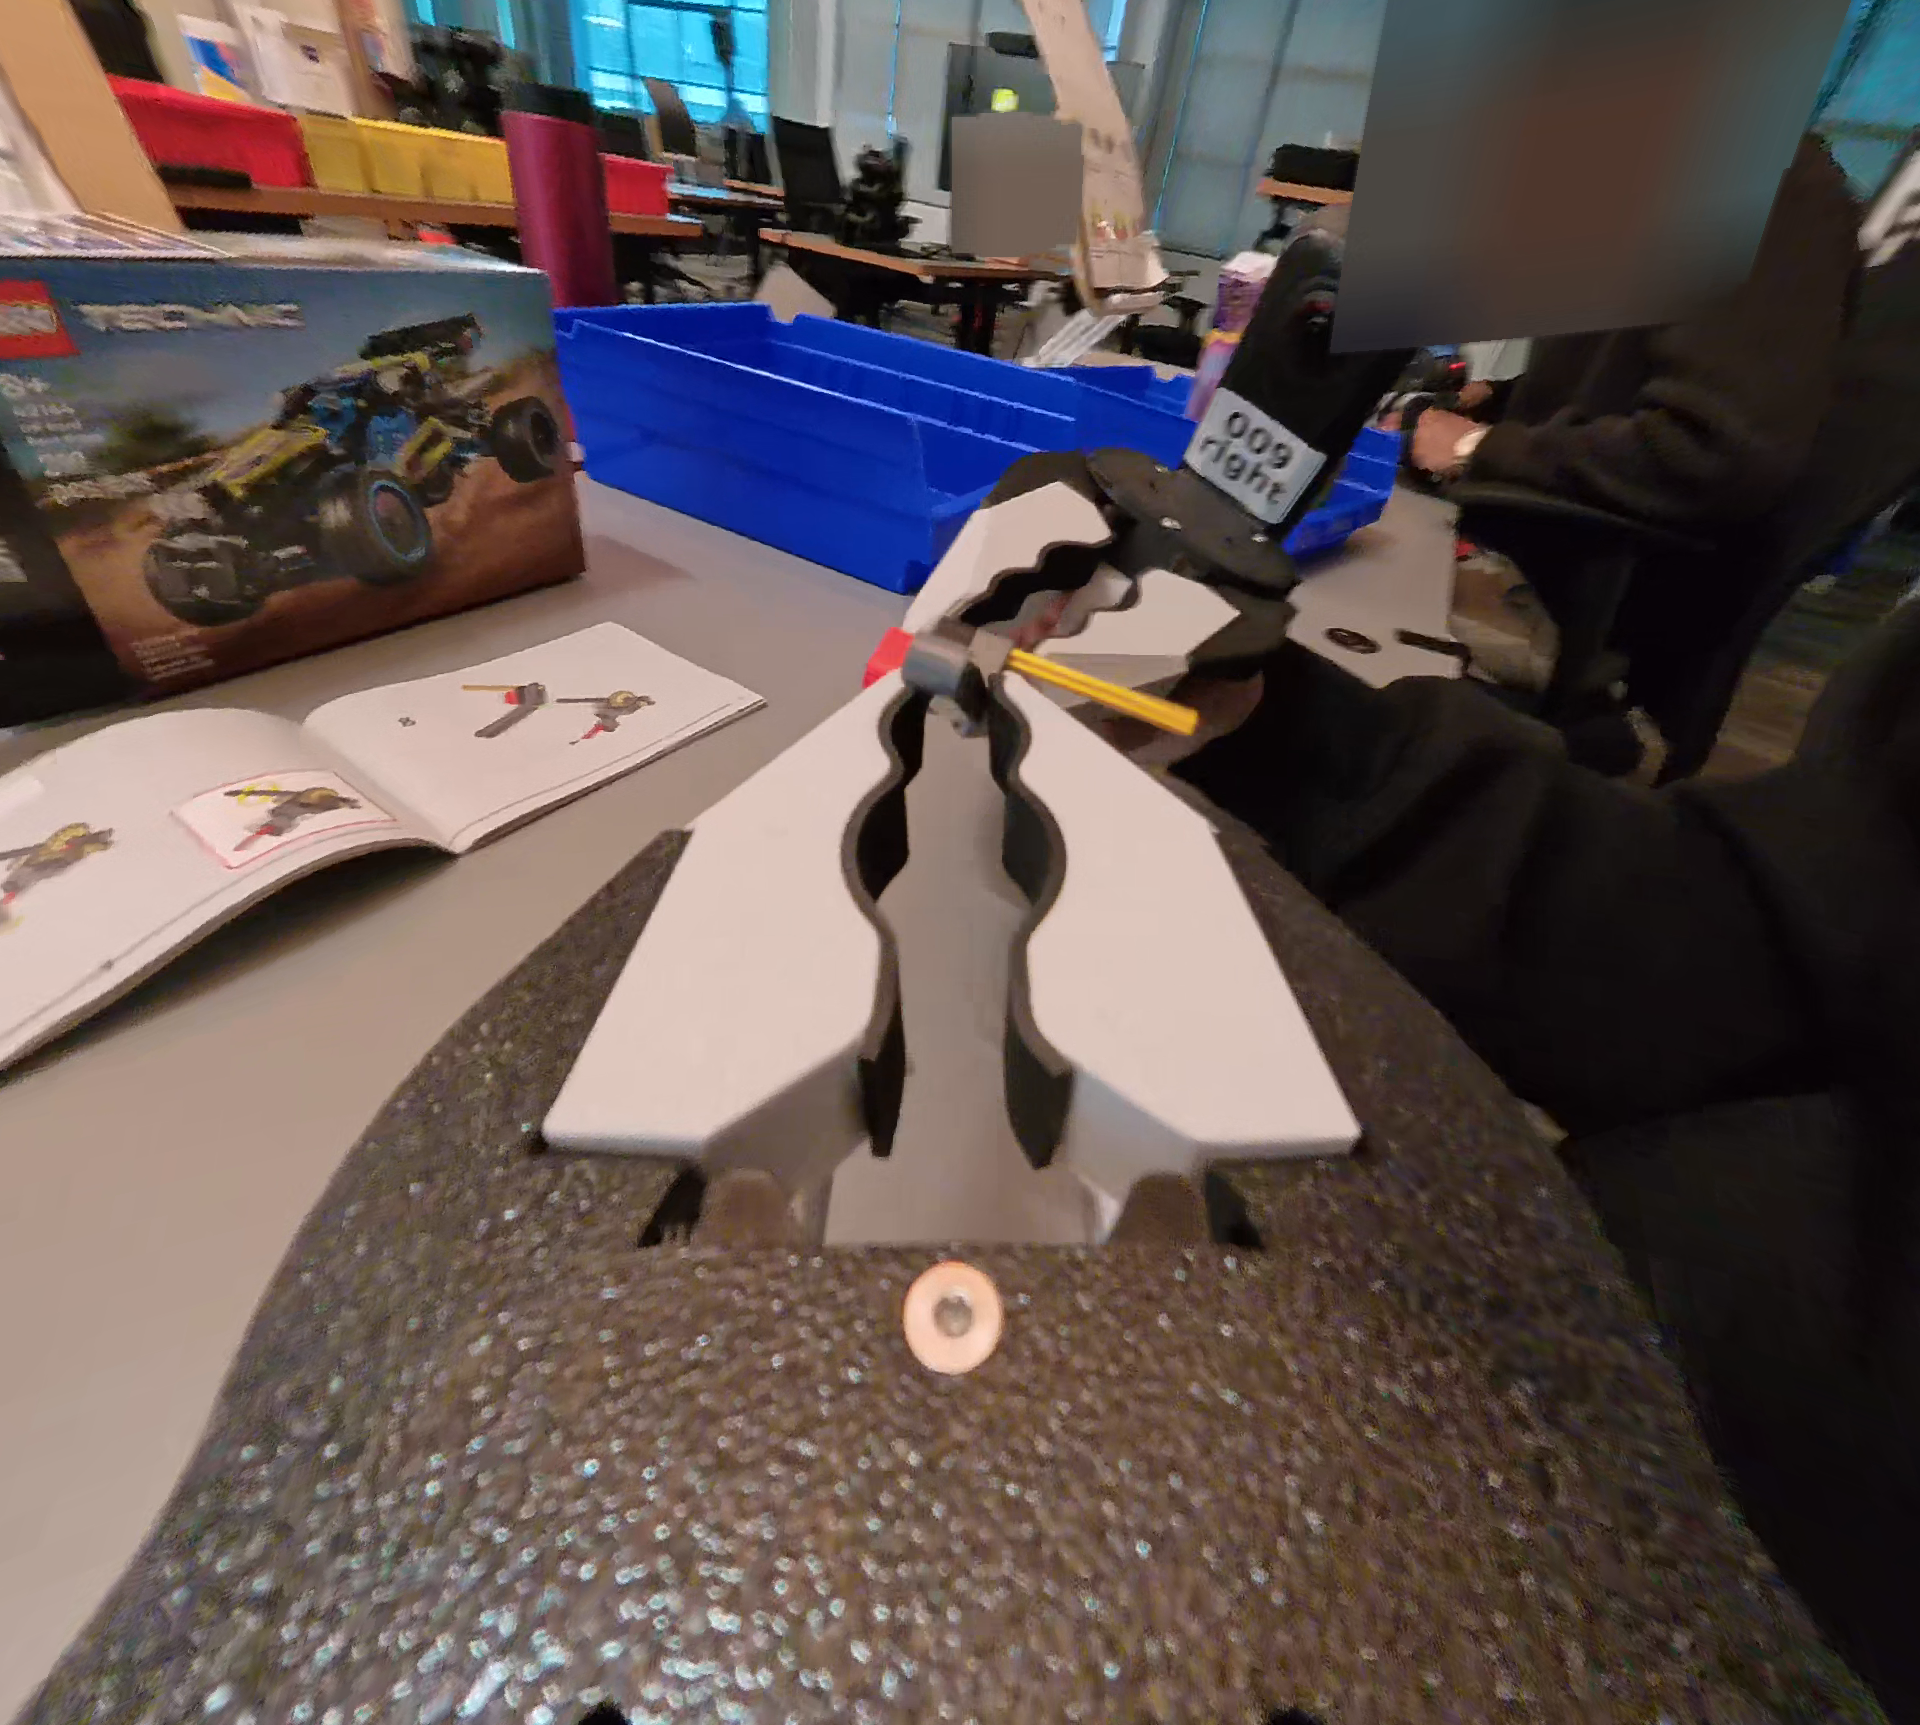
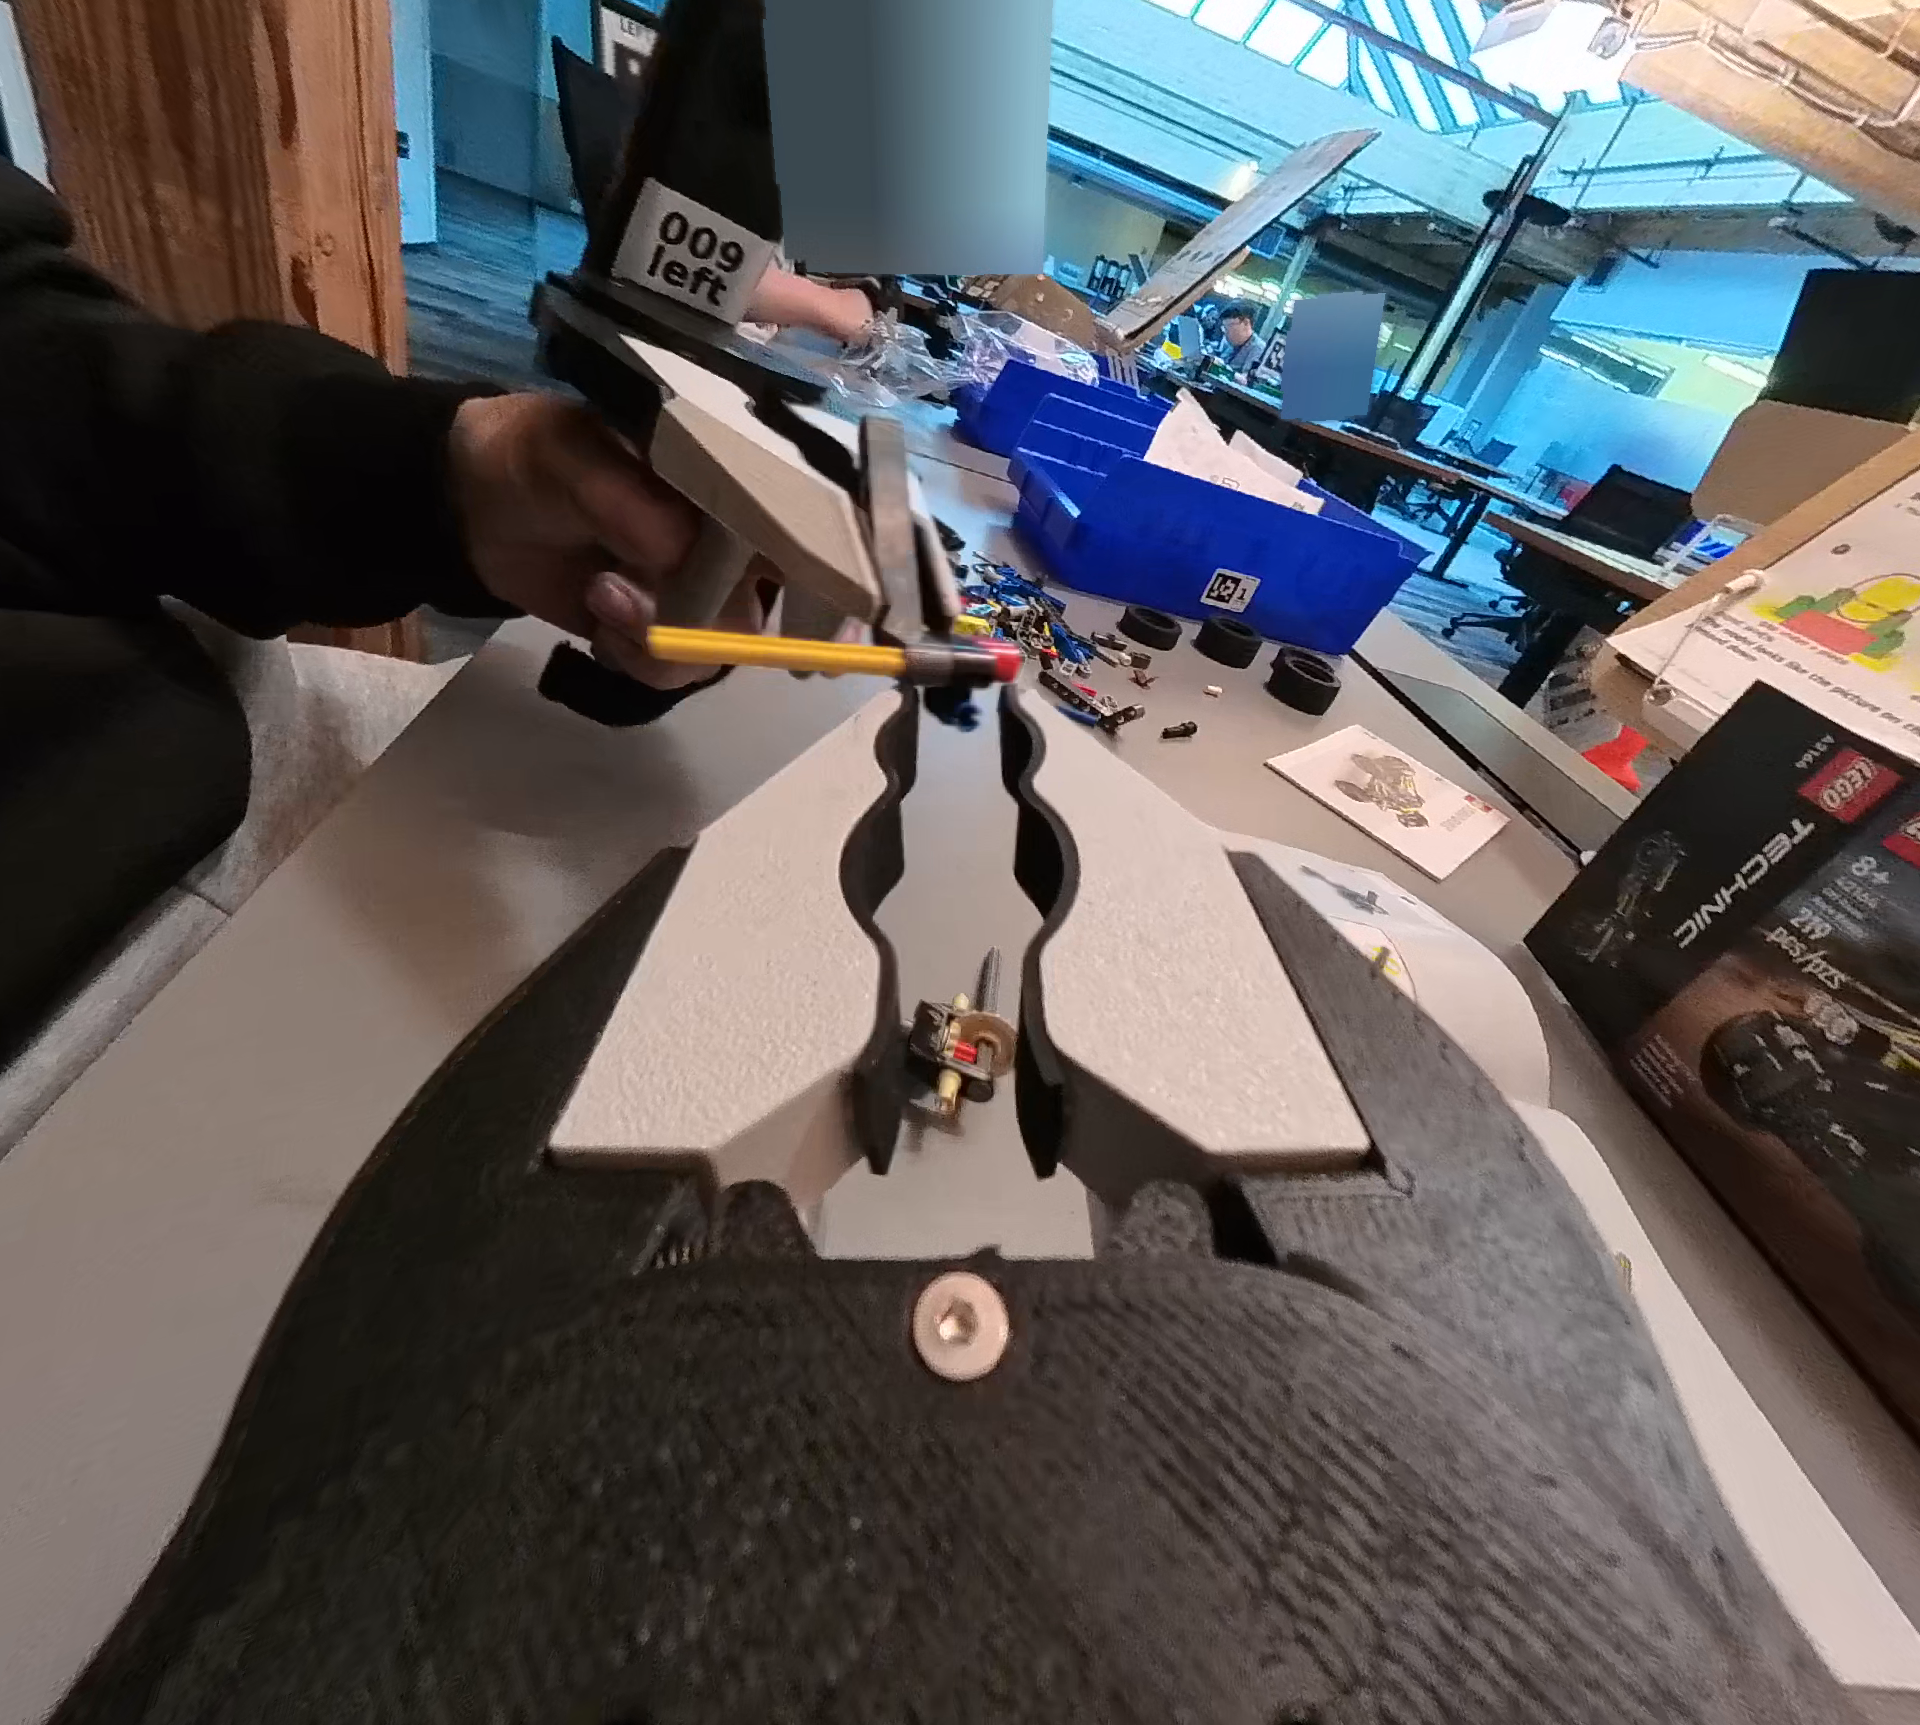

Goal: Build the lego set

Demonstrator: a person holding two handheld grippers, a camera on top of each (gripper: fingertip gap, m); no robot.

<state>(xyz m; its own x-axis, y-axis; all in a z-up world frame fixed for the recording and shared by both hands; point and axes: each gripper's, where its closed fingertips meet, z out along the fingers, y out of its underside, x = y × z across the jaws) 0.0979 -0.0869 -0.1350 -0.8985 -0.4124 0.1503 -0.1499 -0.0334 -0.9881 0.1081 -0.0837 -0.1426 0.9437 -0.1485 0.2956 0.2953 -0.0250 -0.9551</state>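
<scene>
Left wrist view: left gripper point(image 1: 951, 699) jaws clamped on grey connector point(image 1: 935, 665) carrying yellow axle point(image 1: 1101, 690), red tip at 9 o'clock; right gripper point(image 1: 925, 636) jaws clenched on same piece, above bench point(image 1: 312, 1156).

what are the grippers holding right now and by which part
A small assembly: yellow axle through a grey piece with a red end. Both the left gripper and the right gripper pinch it at the grey piece.
</scene>
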